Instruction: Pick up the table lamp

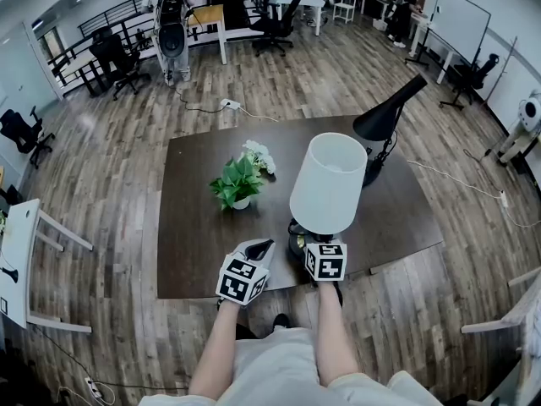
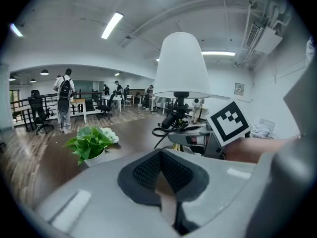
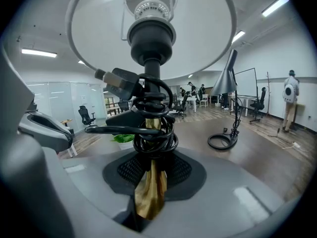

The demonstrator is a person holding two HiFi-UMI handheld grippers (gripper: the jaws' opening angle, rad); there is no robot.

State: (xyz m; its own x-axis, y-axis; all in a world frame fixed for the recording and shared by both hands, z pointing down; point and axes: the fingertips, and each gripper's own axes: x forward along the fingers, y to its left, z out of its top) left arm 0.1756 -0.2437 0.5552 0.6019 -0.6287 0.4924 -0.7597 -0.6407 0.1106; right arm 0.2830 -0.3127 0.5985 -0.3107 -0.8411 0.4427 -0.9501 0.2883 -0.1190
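Table lamp [image 1: 328, 184] is upright at the near edge of the dark table [image 1: 194, 260], directly in front of us, with its white shade [image 2: 181, 66] on top. We cannot tell whether its base rests on the tabletop or is just clear of it. Our right gripper [image 3: 151, 182] is clamped on the lamp's gold stem [image 3: 150, 195], one jaw to each side, low down under the shade. A black cord [image 3: 154, 133] is coiled round the stem just above the jaws, and its plug sticks out to one side. Our left gripper [image 2: 163, 175] is just left of the lamp and apart from it, with its jaws together and nothing between them. A small potted plant [image 1: 237, 183] stands on the table beyond the left gripper. A black desk lamp [image 1: 385, 115] leans at the far right corner, its cable looped by its base. A person with a backpack [image 1: 172, 19] stands well off among the desks.
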